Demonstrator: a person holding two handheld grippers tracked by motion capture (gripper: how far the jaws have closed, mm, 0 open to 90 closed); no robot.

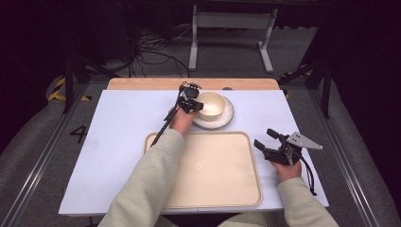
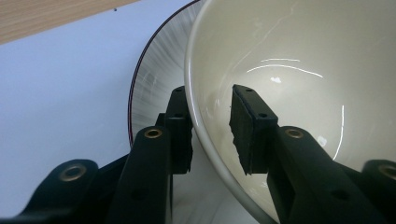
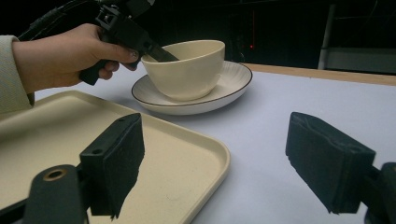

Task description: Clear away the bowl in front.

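My left gripper (image 2: 210, 126) straddles the near rim of the bowl (image 1: 211, 105), which sits on the plate (image 1: 228, 118) just beyond the tray (image 1: 246, 189), jaws not yet pinched, while my right gripper (image 1: 268, 142), wide open and empty, waits beside the tray.

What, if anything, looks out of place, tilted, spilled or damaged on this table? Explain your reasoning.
Nothing stands out. The bowl sits upright on its plate, empty. The tray lies flat and bare. The left gripper straddles the bowl's rim with a gap showing; the right gripper is open beside the tray.
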